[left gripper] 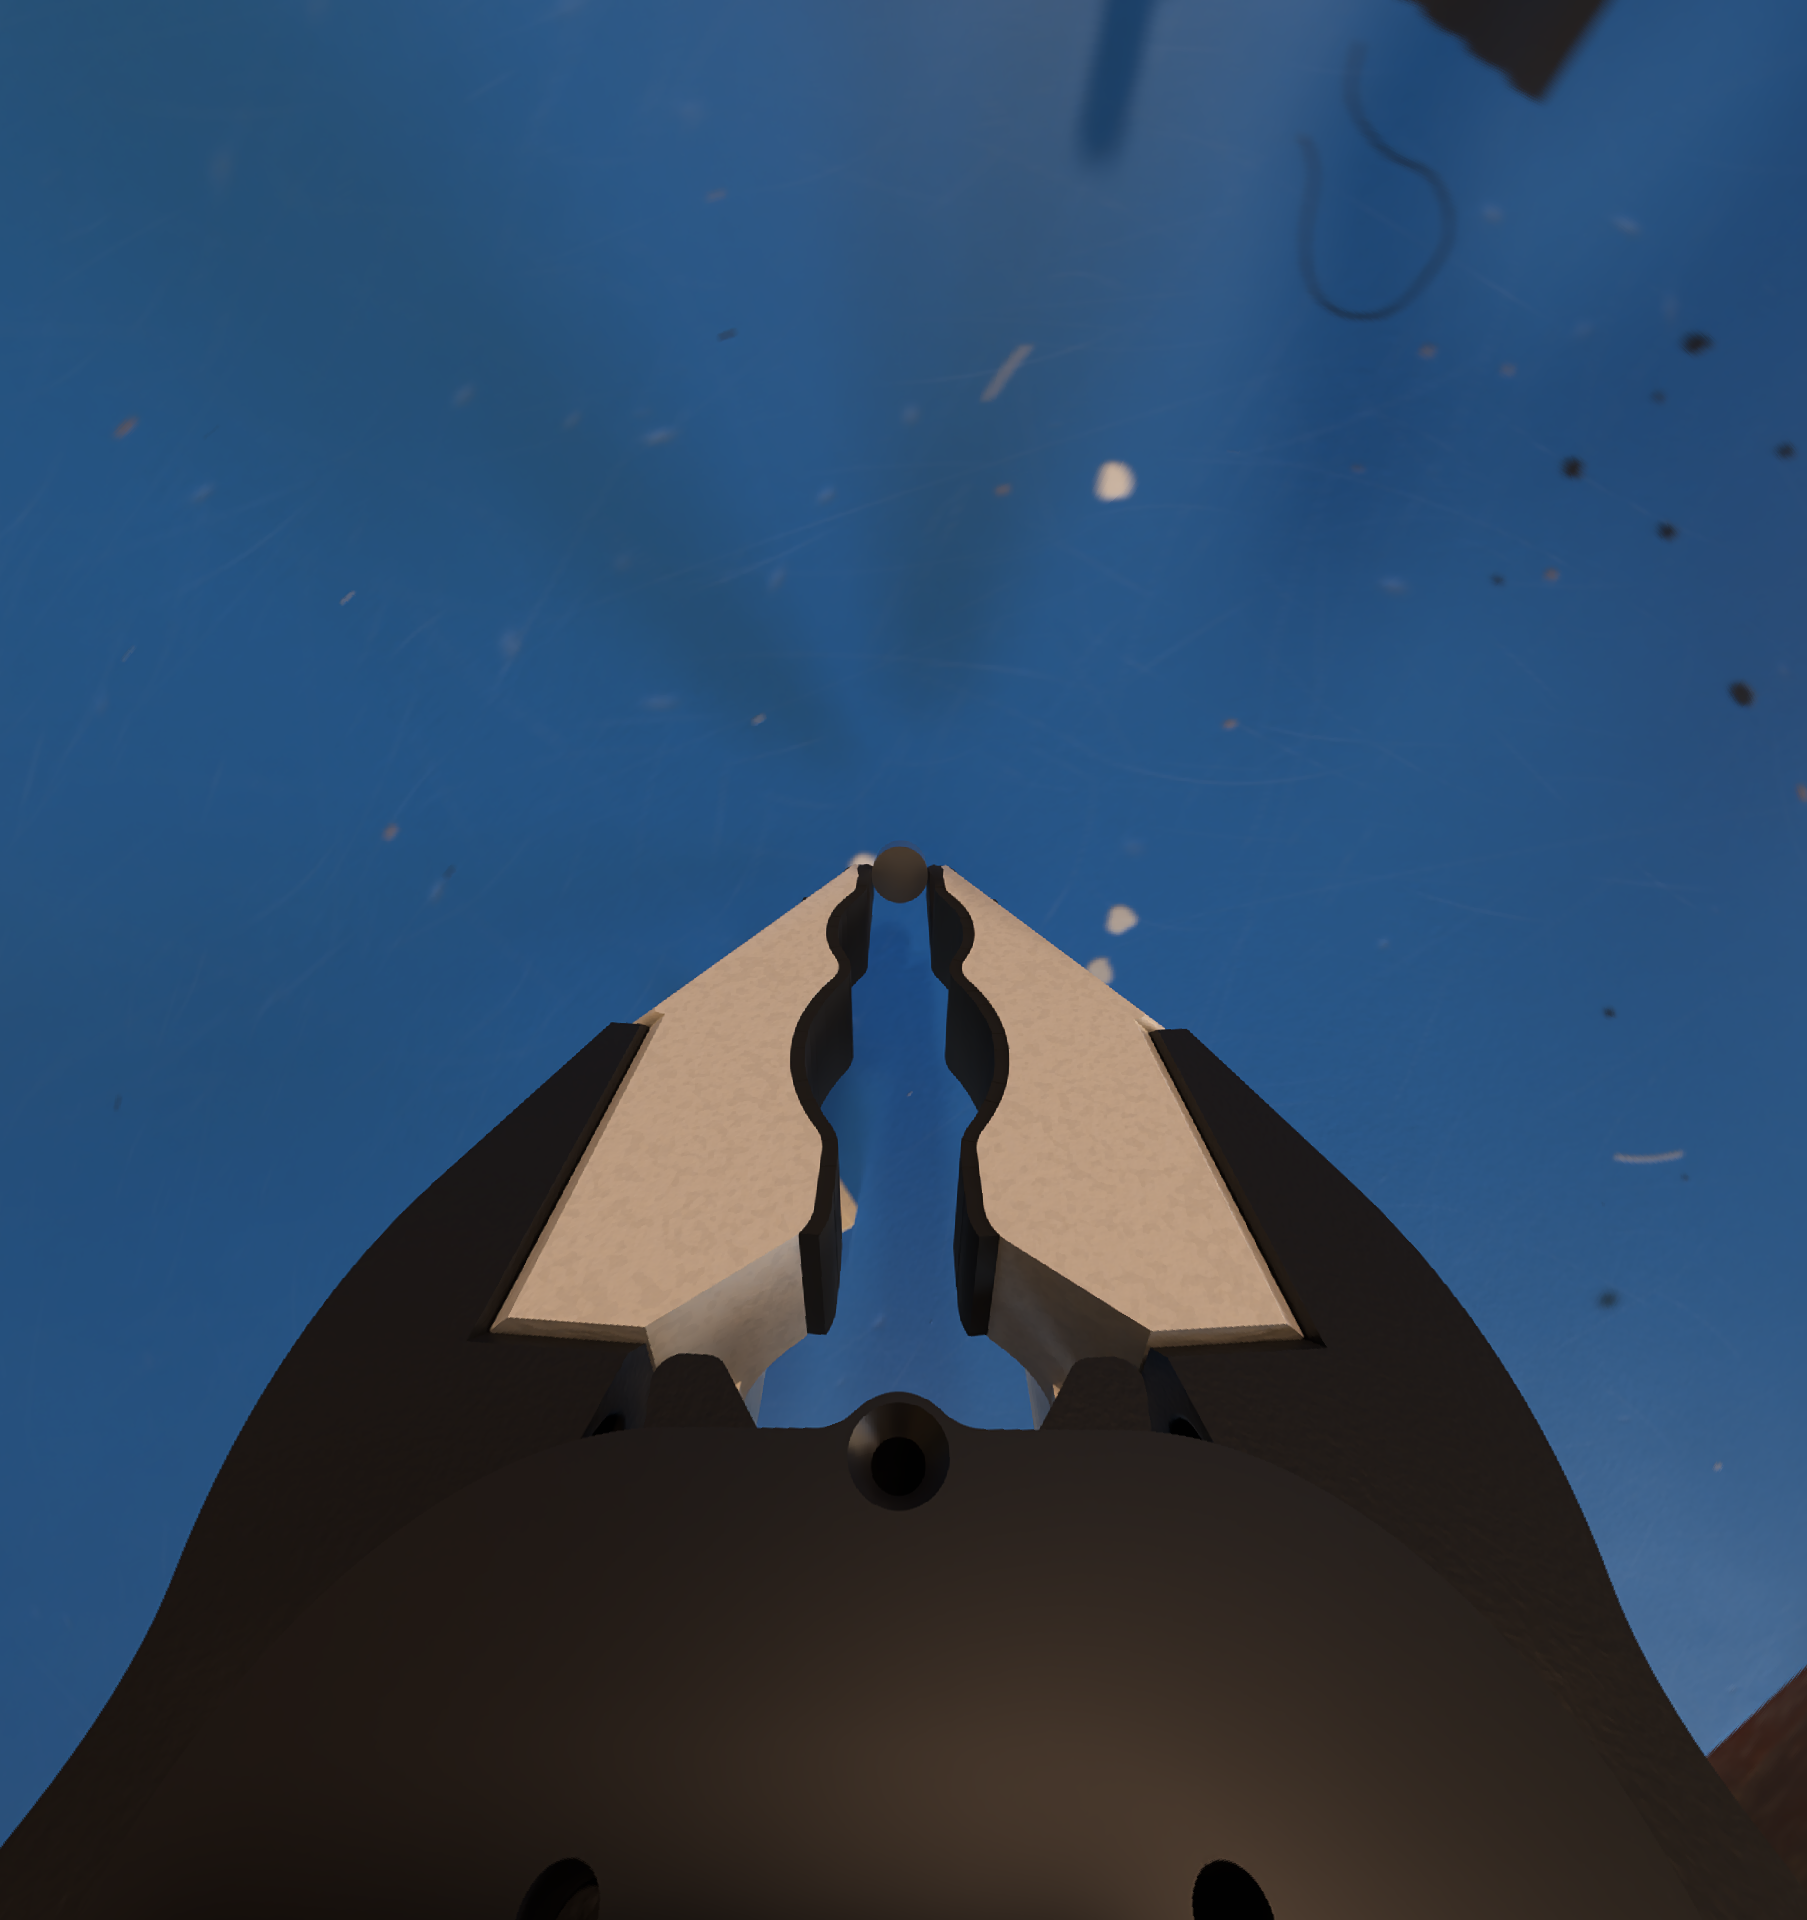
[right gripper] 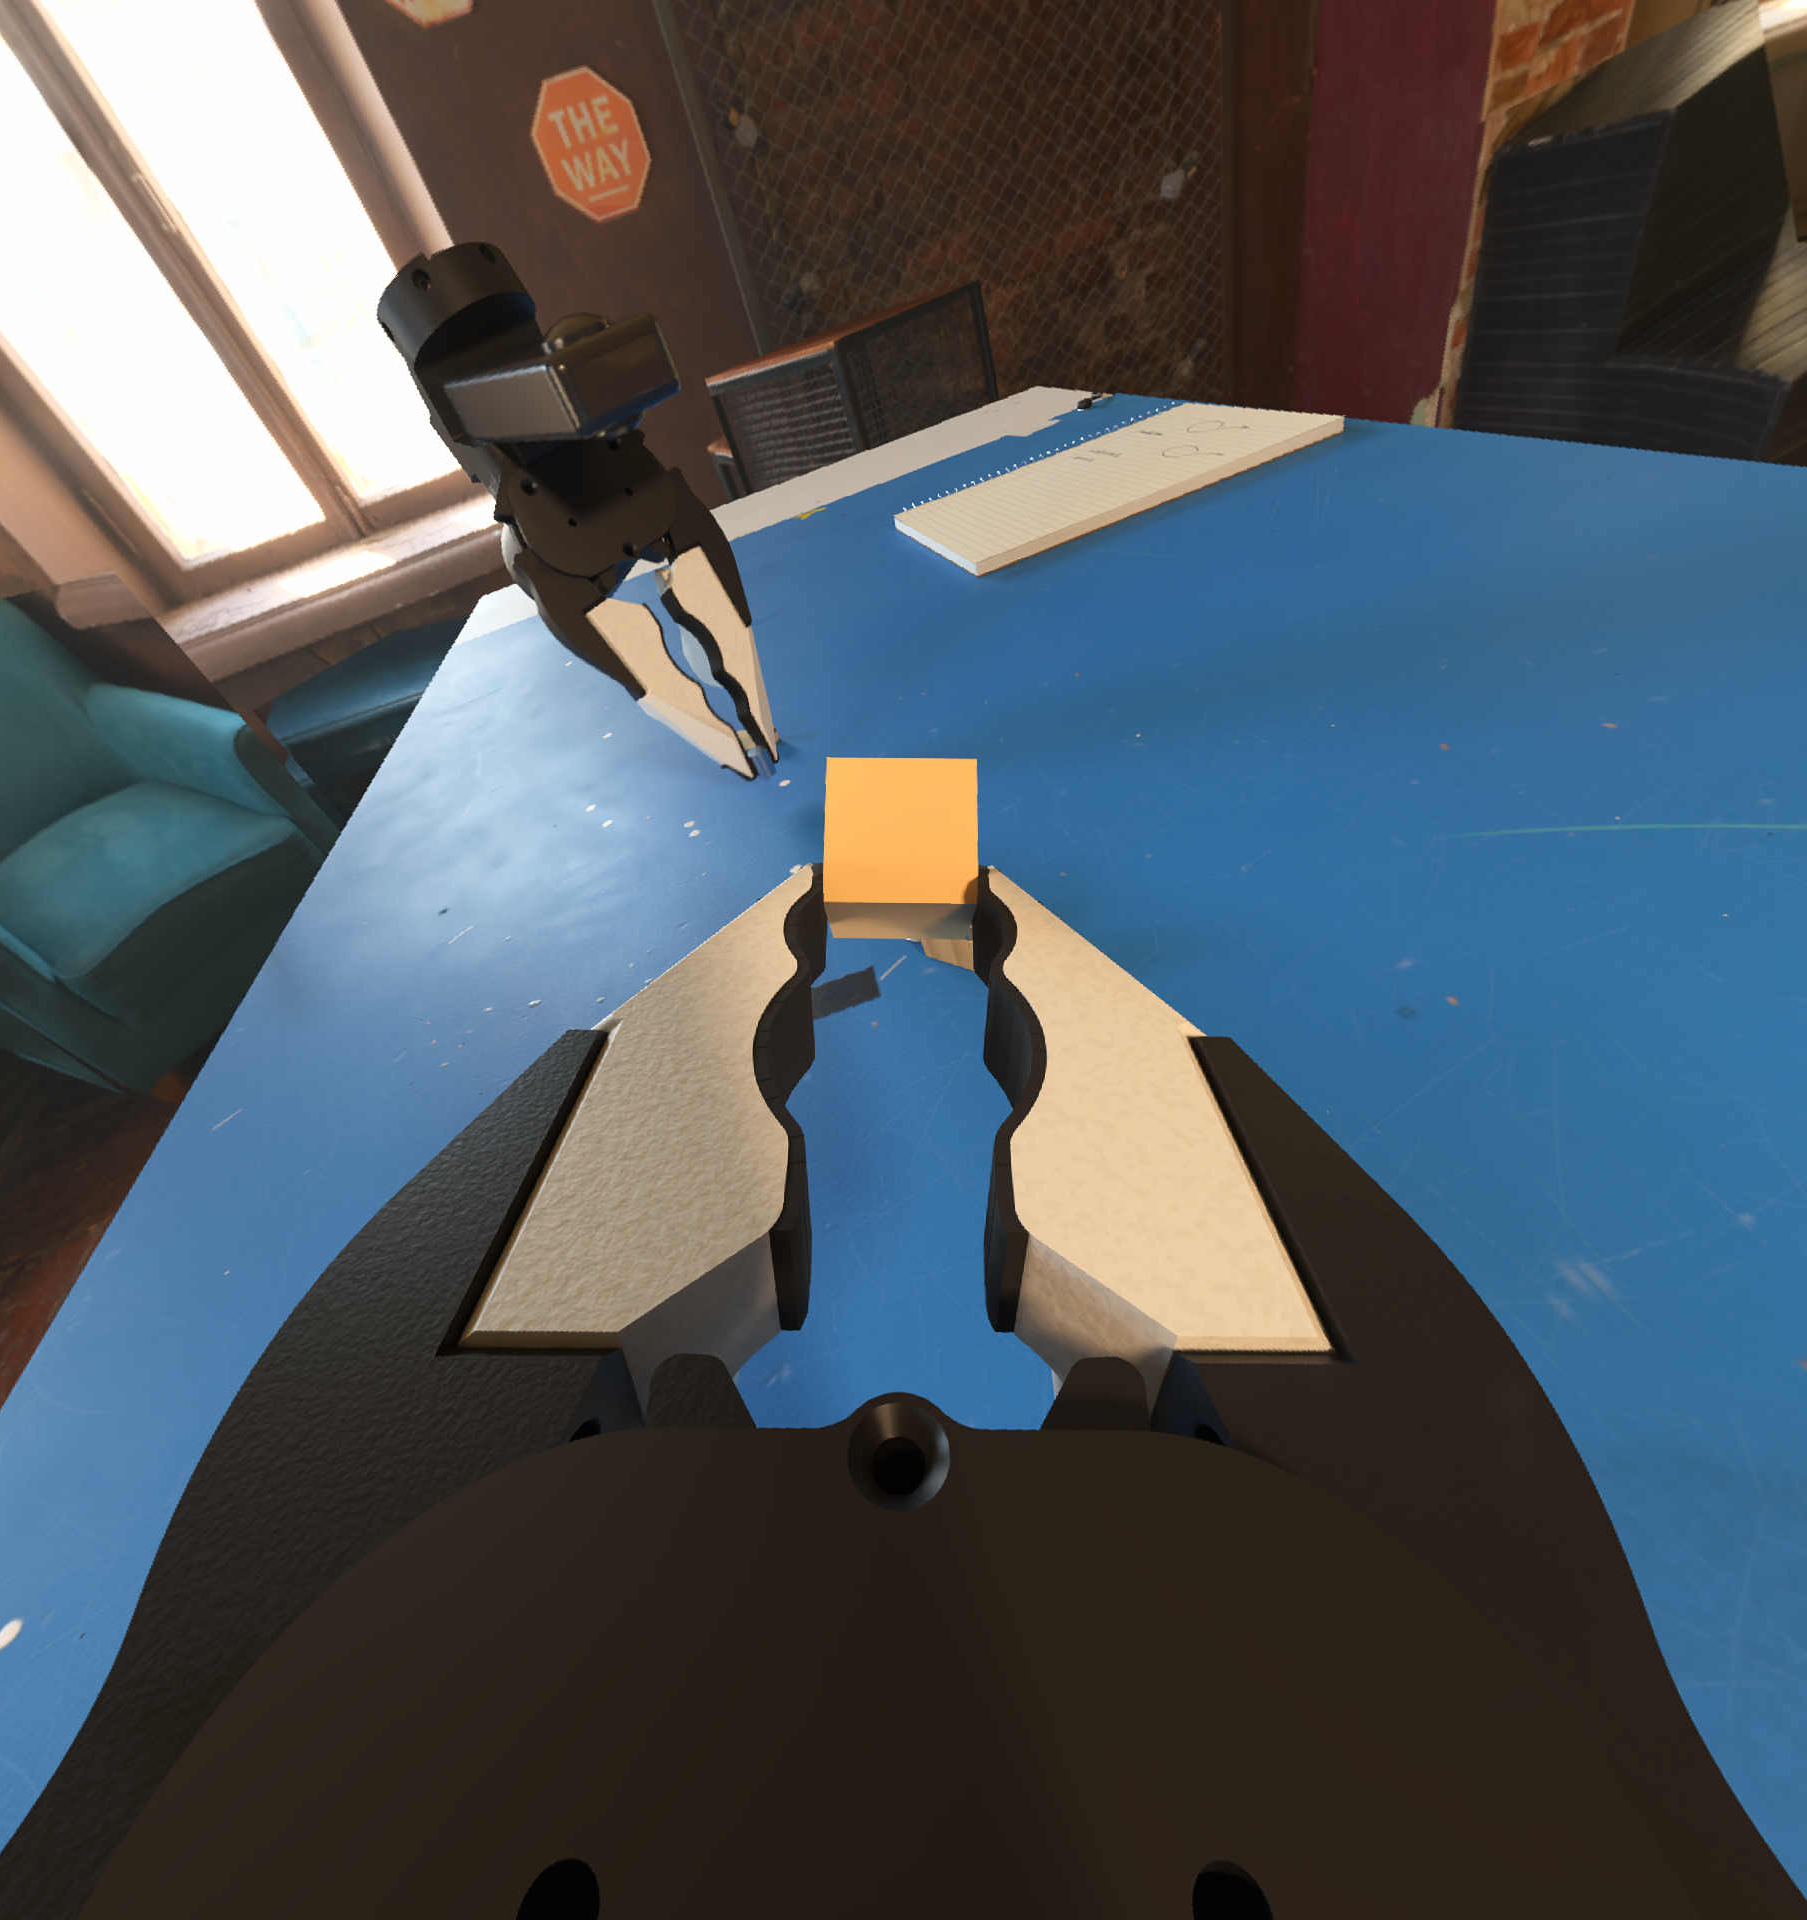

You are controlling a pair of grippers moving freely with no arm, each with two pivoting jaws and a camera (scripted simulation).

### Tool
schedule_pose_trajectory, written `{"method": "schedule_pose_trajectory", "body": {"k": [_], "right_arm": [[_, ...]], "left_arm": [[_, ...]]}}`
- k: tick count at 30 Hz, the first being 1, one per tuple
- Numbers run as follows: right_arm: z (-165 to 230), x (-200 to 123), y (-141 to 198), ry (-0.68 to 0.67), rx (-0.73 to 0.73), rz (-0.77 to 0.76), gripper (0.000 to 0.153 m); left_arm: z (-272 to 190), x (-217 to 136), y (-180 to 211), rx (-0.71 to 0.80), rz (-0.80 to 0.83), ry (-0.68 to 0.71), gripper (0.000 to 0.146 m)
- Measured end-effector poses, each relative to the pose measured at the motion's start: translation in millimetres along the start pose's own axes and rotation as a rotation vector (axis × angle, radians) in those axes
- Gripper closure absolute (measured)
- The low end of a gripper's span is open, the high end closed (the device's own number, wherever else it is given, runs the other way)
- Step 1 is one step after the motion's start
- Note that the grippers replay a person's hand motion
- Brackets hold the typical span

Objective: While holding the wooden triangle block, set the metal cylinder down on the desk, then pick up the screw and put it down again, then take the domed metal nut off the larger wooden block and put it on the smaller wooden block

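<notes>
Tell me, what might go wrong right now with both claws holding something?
The left gripper pinches a small round metal piece only at its very fingertips, so the piece could slip or pop out. The right gripper holds the wooden triangle block only by its lower edge, near the left gripper; a careless move could bump them.

Right gripper (right gripper: pixel 899 902) jaws clamping wooden triangle block (right gripper: pixel 900 831), left gripper (right gripper: pixel 759 764) tips at blue desk (right gripper: pixel 1398 831)

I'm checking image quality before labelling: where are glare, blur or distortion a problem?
Right wrist view: the window is blown out white, and wide-angle bending curves the desk edges. Left wrist view: even light, soft shadows on the desk, the small metal piece at the left gripper tips sharp.
</notes>
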State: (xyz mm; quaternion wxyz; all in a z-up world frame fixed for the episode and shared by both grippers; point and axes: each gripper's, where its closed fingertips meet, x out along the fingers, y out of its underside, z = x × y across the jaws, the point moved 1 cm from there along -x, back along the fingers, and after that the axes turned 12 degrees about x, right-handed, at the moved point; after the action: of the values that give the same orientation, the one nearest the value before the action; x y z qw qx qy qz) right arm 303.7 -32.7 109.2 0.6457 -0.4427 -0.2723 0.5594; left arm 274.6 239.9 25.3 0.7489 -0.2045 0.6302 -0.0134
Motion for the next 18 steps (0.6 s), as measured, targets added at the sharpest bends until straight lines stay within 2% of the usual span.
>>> {"method": "schedule_pose_trajectory", "body": {"k": [6, 18], "right_arm": [[0.7, -0.5, -0.4, -0.003, -0.003, -0.004, 0.125], [0.8, -0.4, 0.0, -0.003, -0.004, -0.002, 0.125]], "left_arm": [[25.7, -9.7, 27.3, -0.271, 0.019, -0.101, 0.136], [26.1, 4.4, 14.1, -0.363, 0.007, -0.038, 0.134]]}}
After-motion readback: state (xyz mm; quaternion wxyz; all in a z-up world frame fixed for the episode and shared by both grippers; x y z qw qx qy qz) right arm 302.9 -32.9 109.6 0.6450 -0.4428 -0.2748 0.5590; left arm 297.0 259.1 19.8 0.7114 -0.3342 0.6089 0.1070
